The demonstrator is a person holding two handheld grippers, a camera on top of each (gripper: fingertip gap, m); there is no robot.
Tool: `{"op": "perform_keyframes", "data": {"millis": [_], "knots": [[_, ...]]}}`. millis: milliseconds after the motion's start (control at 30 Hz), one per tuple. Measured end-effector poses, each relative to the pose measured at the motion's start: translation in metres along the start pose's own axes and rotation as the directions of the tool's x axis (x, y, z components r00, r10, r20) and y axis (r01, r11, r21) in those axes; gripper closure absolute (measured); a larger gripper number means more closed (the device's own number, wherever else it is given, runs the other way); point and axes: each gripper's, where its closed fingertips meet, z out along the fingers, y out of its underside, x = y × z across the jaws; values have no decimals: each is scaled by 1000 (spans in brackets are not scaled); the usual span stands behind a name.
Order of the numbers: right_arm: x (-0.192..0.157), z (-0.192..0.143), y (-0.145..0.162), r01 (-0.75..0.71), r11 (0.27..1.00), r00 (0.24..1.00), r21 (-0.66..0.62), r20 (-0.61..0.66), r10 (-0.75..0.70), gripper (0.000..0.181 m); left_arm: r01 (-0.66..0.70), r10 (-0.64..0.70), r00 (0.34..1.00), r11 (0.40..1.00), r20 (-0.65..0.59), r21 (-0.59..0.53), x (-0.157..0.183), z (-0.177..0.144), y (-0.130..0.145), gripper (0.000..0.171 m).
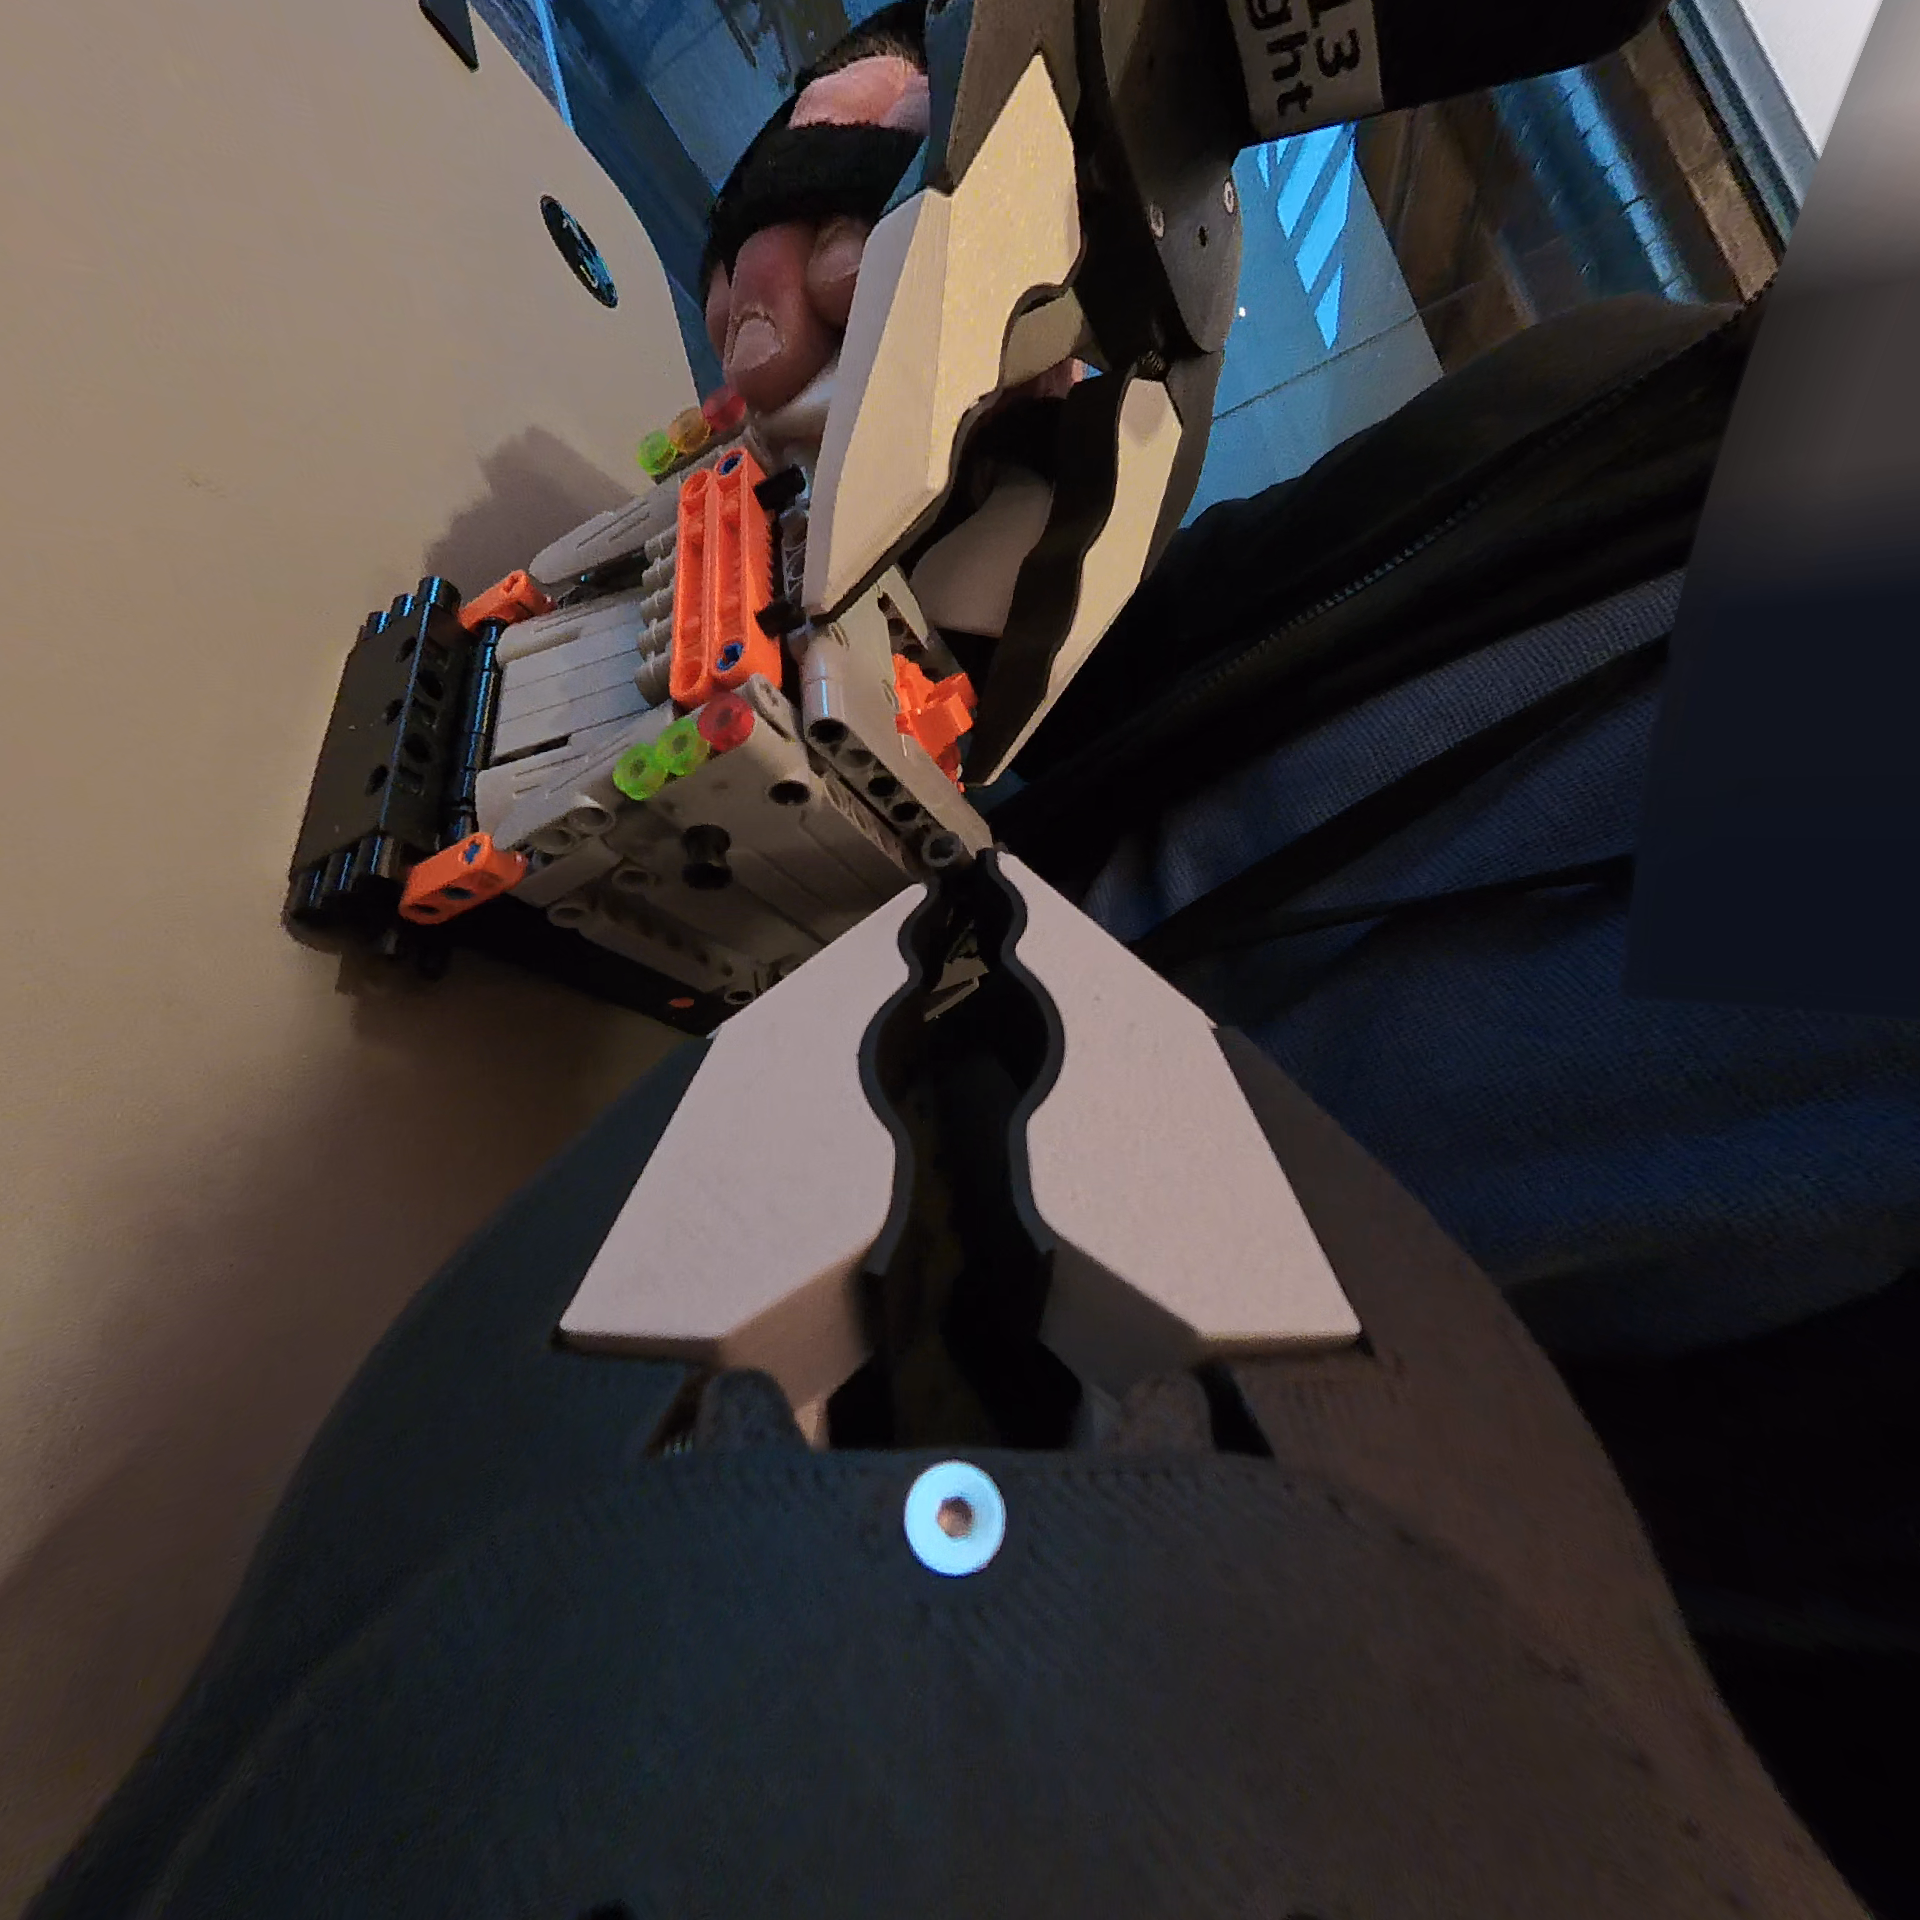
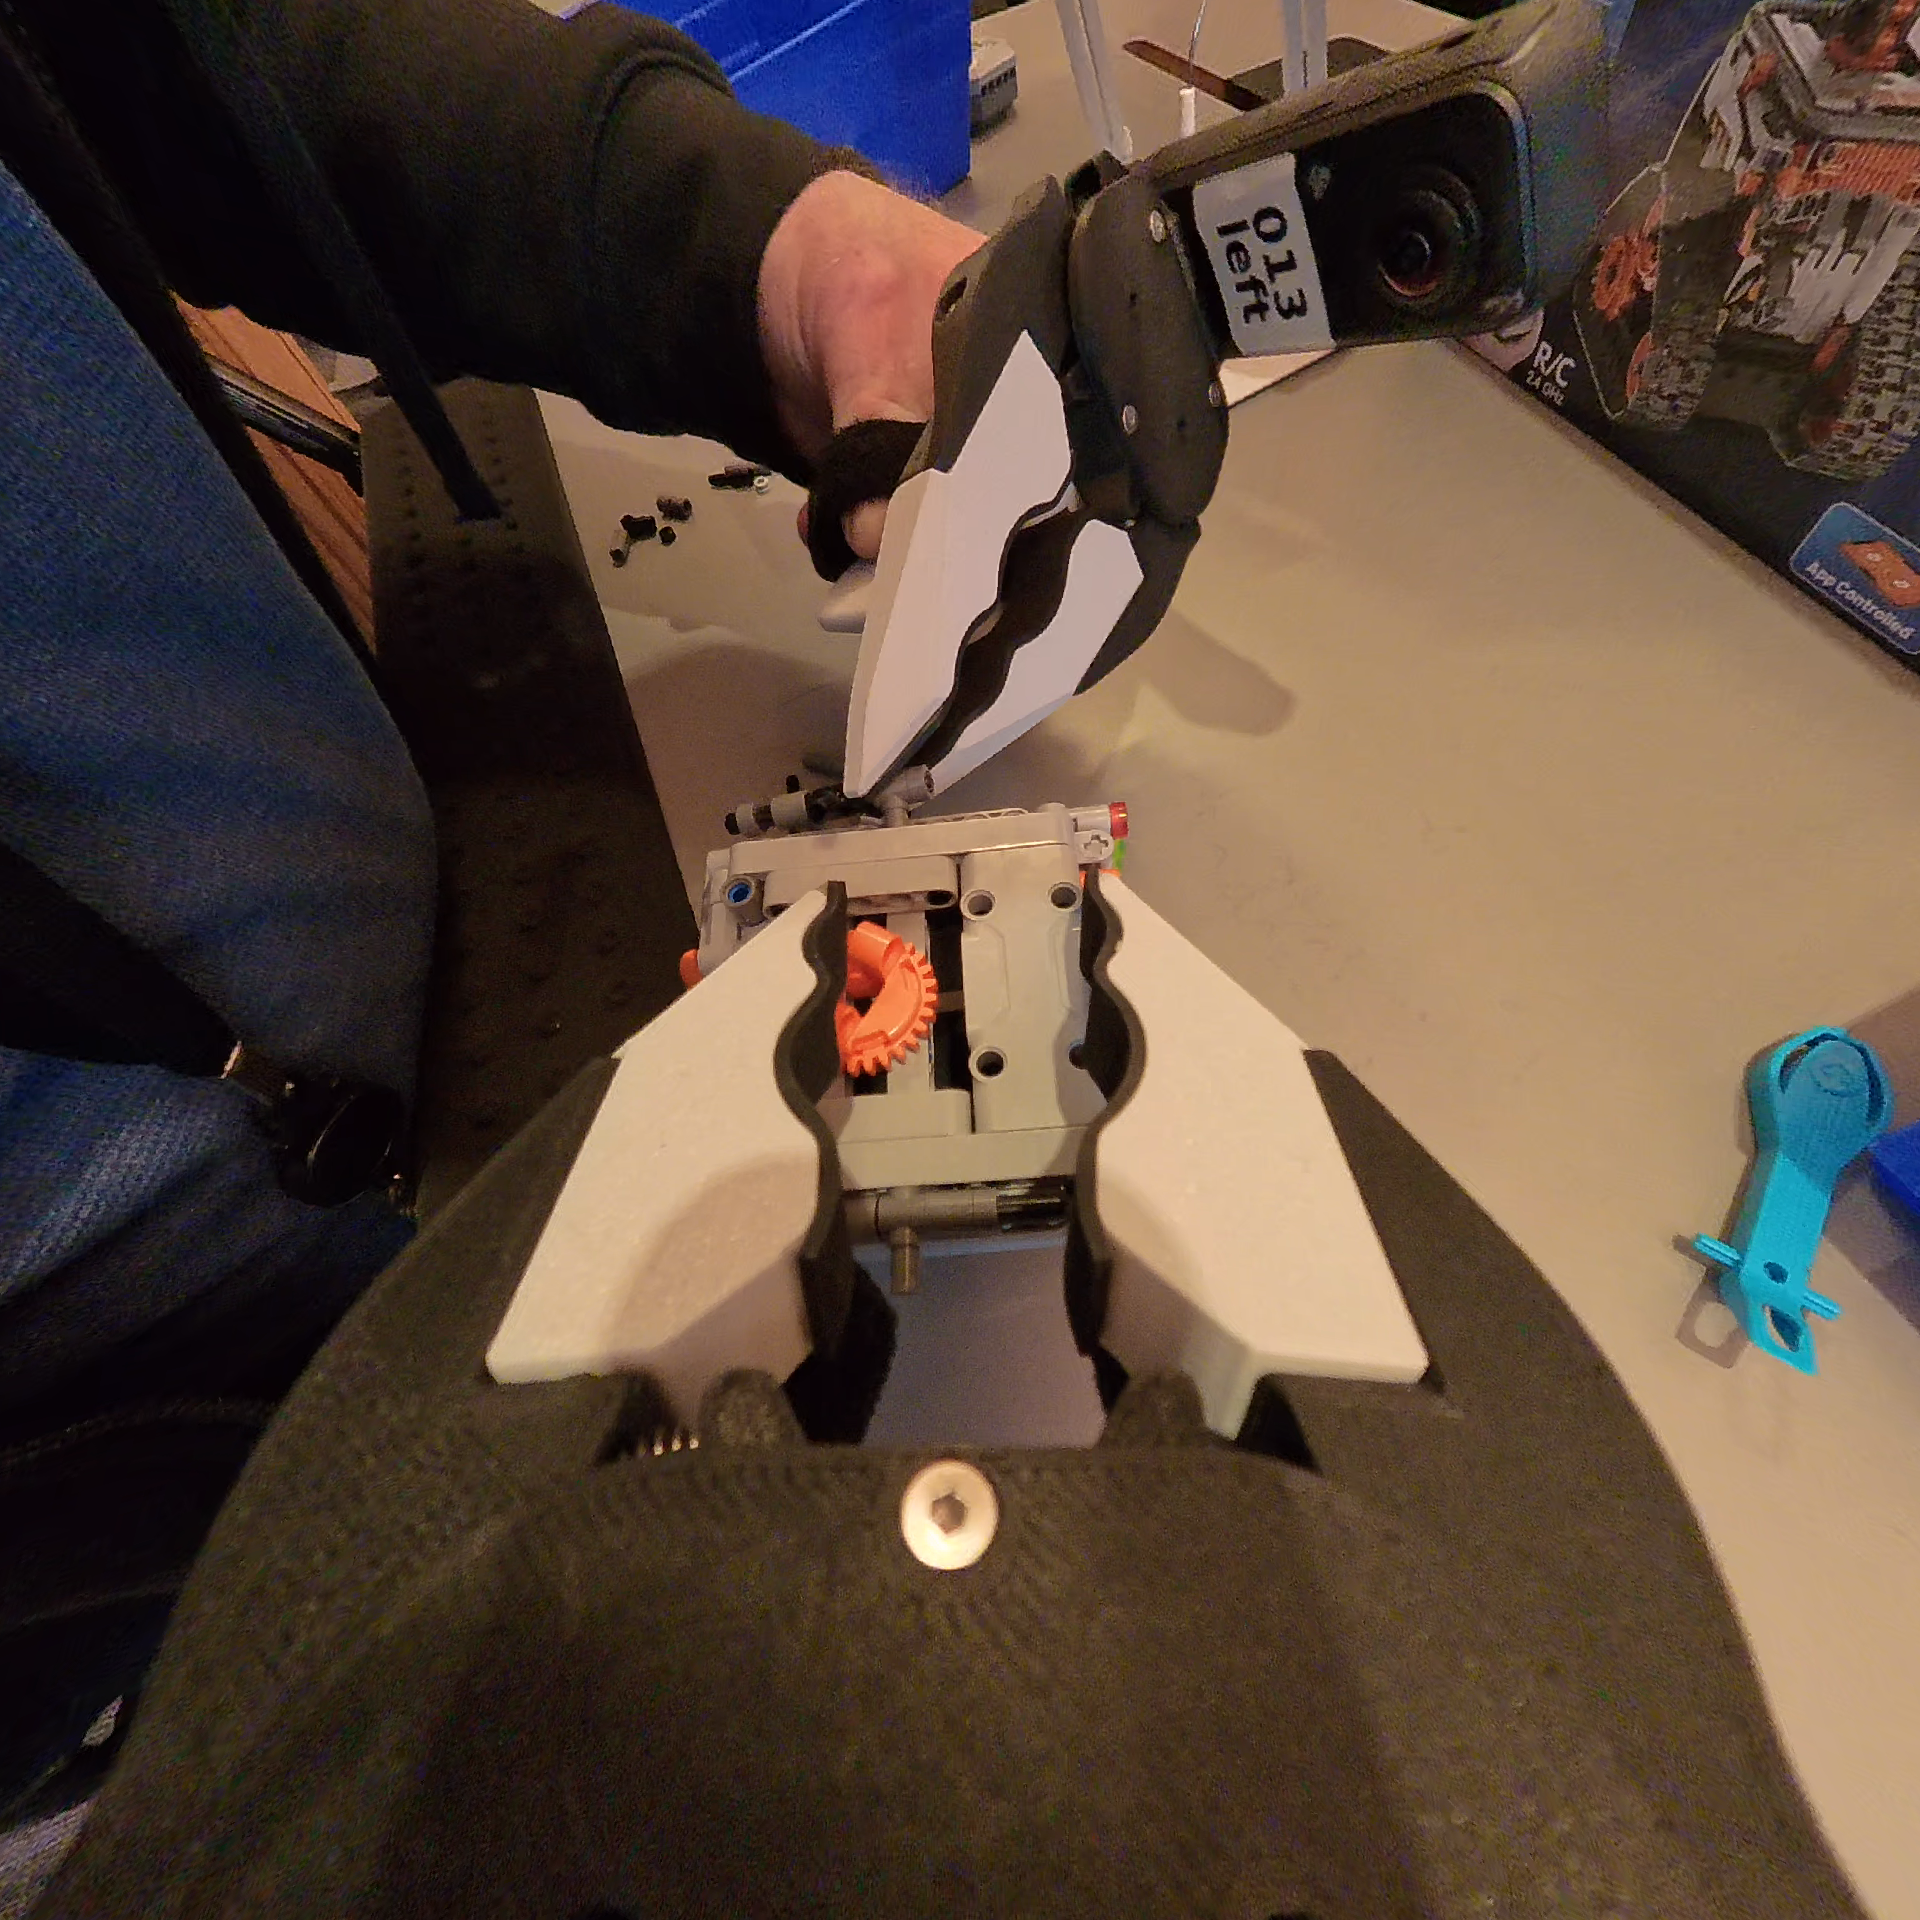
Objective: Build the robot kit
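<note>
The right gripper [image 2: 956, 1039] clamps the grey brick model [image 2: 997, 1049] on the table [image 2: 1403, 831], its orange gear [image 2: 883, 1003] between the jaws, while beyond it the left gripper [image 2: 894, 779], jaws nearly closed, pinches a small pin [image 2: 821, 802] at the model's far edge

Boxed set [image 2: 1756, 312] cropped; black bits [image 2: 649, 525] too small

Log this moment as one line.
right gripper: shut on grey brick model | left gripper: shut, tips on model's top pins | table: blue tool
</note>
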Motion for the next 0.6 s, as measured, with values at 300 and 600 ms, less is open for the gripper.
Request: {"op": "perform_keyframes", "data": {"millis": [300, 600], "knots": [[0, 1, 0, 2, 1000, 1000, -9, 2, -2, 139, 31, -34, 993, 999, -117, -25, 0, -1, 0, 169], [1, 0, 1, -4, 1000, 1000, -11, 0, 4, 140, 98, -75, 971, 991, -228, 90, 0, 0, -3, 171]]}}
